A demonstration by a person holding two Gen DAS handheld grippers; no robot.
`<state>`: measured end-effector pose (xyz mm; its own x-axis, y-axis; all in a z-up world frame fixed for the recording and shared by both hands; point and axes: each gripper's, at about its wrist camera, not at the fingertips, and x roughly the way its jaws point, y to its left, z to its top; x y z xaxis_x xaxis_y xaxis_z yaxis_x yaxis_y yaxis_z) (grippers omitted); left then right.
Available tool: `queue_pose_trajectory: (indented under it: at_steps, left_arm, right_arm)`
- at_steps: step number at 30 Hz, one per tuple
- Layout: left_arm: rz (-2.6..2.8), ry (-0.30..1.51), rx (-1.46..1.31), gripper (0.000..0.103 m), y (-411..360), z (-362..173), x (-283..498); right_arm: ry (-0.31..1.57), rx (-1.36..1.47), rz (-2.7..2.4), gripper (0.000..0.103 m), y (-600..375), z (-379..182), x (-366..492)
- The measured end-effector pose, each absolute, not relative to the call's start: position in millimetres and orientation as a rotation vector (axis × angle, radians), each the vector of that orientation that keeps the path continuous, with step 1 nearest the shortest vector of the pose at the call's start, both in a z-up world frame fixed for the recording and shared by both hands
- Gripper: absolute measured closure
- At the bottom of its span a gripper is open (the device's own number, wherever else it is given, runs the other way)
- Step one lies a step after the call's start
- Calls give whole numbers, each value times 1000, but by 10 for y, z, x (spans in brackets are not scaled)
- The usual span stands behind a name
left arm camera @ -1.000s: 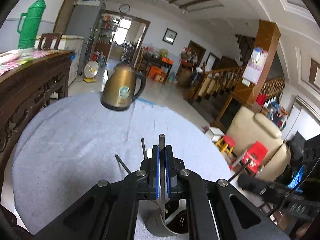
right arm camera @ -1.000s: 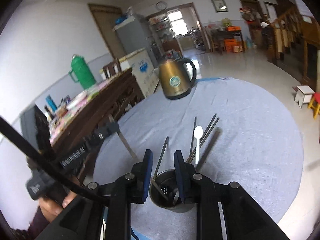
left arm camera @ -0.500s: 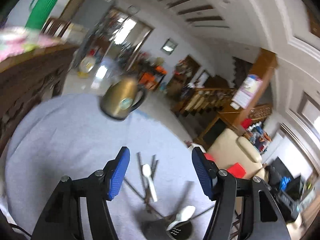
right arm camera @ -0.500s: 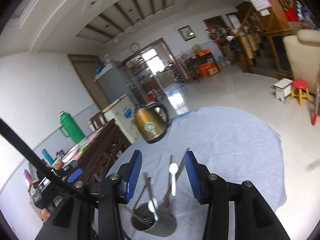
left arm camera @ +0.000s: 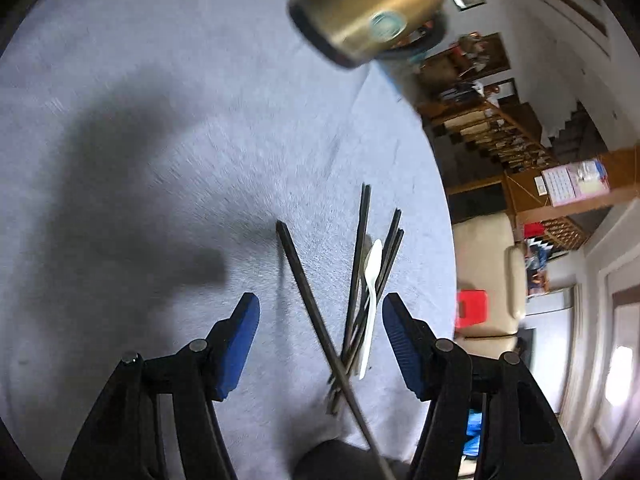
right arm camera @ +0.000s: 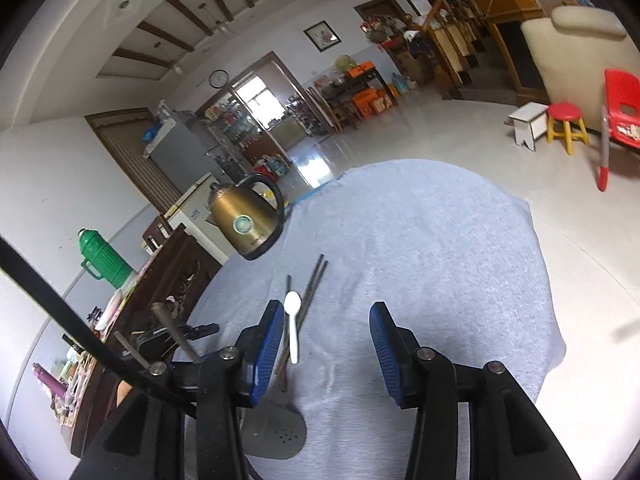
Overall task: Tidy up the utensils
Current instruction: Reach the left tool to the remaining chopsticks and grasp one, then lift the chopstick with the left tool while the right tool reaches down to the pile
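Several dark chopsticks [left arm camera: 362,276] and a white plastic spoon [left arm camera: 372,300] lie on the grey table cloth [left arm camera: 160,160]. One chopstick [left arm camera: 312,312] slants up out of the metal utensil holder [left arm camera: 340,460] at the bottom edge. My left gripper [left arm camera: 320,340] is open and empty above them. In the right wrist view the spoon [right arm camera: 293,332] and chopsticks [right arm camera: 310,292] lie just left of my open, empty right gripper [right arm camera: 324,344]. The holder's perforated rim [right arm camera: 276,436] shows below the left finger.
A gold kettle [right arm camera: 246,222] stands at the table's far edge; it also shows in the left wrist view [left arm camera: 368,12]. A carved wooden sideboard [right arm camera: 160,280] with a green thermos [right arm camera: 106,258] stands to the left. Red stools and a sofa stand beyond the table's right edge.
My left gripper opened and let go of a utensil into the holder, then tilted down over the chopsticks. My right gripper opened wider and rose away from the holder.
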<state>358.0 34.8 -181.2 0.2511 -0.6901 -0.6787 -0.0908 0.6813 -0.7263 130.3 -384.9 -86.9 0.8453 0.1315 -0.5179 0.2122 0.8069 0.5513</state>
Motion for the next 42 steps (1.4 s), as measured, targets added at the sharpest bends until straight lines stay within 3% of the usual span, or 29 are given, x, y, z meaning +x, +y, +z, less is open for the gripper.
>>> queue_pose_trajectory:
  at_steps: [2,4,8,13,21,28,34,42]
  left_arm:
    - [-470,1306,-762,42,271,-1893,3645]
    - [-466,1337,-750,53,198,-1942,3699]
    - [-452,1401,-733,92,92,-2078,3787]
    - [-511,1268,-619,91,11,-1749,3738]
    - [-709,817,-380,94,-180,-643,3267]
    - [-775,493,-160,95,-351,-122,2756]
    - [-818,371,-6,95,-431,48,2399]
    - [-831,476,-107,95,-154,-12,2448]
  right_arm:
    - [578,650,-55,55,-3890,-918,1327]
    - [585,654,-58,55,-3897,-957,1349]
    - [601,667,-53,55,-3905,-1031,1405]
    - [598,645,-53,55,-3860,-1017,1401]
    - [575,644,-43,55,-3803,-963,1298]
    - [558,638,-47,55,-3785,-882,1188]
    - [543,630,-59,55,-3801,-819,1076]
    - [597,629,-6,55,-3786,-867,1144]
